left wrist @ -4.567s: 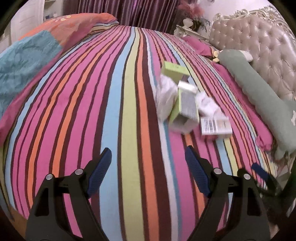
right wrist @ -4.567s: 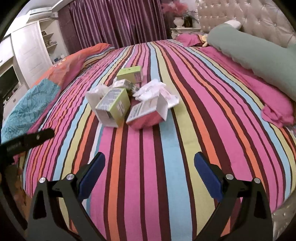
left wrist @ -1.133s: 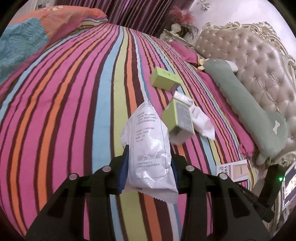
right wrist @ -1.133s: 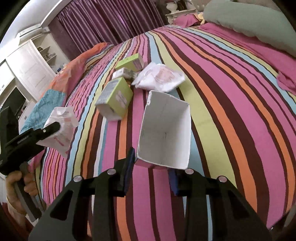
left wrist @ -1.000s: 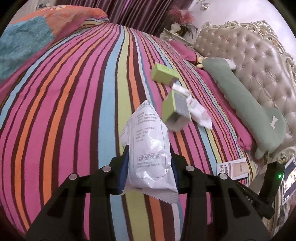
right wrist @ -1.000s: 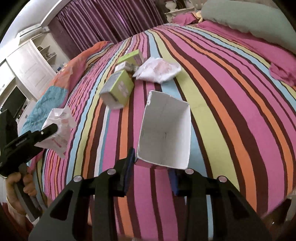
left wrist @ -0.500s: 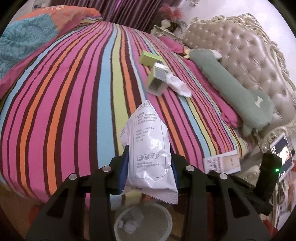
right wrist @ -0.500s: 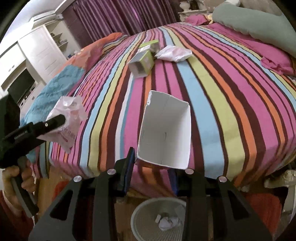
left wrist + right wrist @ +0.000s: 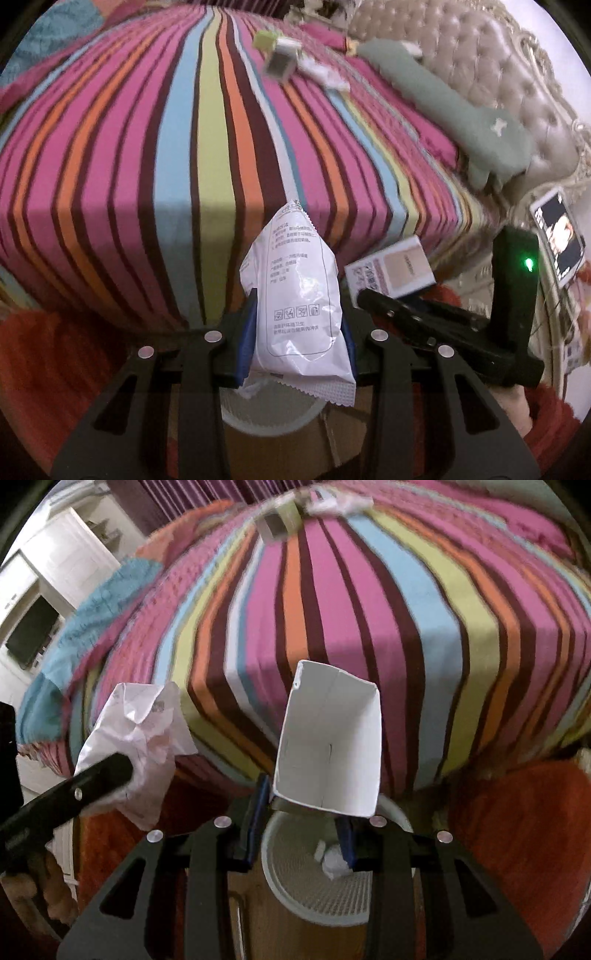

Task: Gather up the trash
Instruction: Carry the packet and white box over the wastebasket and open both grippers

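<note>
Left tool (image 9: 297, 332): closed on a white plastic packet (image 9: 299, 291), which is clamped upright between the blue pads (image 9: 246, 332); in the right wrist view the same packet (image 9: 142, 734) is seen crumpled at the left, past the foot of the bed.
Waste basket (image 9: 295, 886): a white mesh bin is seen on the floor at the foot of the bed, directly below both tools; crumpled white paper (image 9: 334, 864) lies inside it.
Right tool (image 9: 303, 823): closed on the lower edge of an open white carton (image 9: 328, 746), whose empty inside is turned toward the camera; it is held just above the basket rim.
Bed (image 9: 184, 129): covered by a striped spread; a green box (image 9: 280, 62) and white wrappers (image 9: 325, 74) are left on it near the far end, well apart from both tools.
Pillow (image 9: 443, 107): a long green one is laid along the tufted headboard (image 9: 480, 48).
</note>
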### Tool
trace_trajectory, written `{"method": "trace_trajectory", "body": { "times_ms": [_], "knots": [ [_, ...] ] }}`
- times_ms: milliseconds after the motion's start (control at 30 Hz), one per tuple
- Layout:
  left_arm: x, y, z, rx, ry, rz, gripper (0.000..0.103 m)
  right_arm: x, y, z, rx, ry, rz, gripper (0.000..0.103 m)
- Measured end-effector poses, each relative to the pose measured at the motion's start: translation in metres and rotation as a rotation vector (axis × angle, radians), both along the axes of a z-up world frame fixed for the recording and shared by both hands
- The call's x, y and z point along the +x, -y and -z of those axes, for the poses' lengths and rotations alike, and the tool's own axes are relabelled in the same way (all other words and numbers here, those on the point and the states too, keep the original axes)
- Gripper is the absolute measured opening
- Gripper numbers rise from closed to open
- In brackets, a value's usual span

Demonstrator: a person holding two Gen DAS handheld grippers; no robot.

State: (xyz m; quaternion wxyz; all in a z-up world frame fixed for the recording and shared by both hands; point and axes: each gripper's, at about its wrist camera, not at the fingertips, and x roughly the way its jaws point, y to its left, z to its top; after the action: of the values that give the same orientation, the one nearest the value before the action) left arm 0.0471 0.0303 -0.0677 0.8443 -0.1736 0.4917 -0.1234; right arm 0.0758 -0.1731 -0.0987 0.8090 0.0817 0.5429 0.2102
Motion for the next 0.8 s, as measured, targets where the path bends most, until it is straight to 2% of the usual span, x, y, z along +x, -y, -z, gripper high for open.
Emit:
{"method": "trace_trajectory", "body": {
  "times_ms": [200, 433, 567, 800],
  "knots": [
    [-0.006, 0.023, 0.036, 0.054, -0.093, 0.065, 0.038, -0.002, -0.004, 0.028, -0.058, -0.107, 0.002, 0.032],
    [-0.002, 0.034, 0.080, 0.051, -0.256, 0.103, 0.038, 0.007, -0.003, 0.059, -0.085, -0.271, 0.030, 0.032],
    [0.004, 0.035, 0.106, 0.049, -0.358, 0.096, 0.038, 0.011, -0.007, 0.085, -0.116, -0.396, 0.024, 0.032],
    [0.013, 0.035, 0.155, 0.023, -0.526, 0.069, 0.038, 0.018, -0.012, 0.123, -0.122, -0.559, 0.049, 0.032]
  ]
}}
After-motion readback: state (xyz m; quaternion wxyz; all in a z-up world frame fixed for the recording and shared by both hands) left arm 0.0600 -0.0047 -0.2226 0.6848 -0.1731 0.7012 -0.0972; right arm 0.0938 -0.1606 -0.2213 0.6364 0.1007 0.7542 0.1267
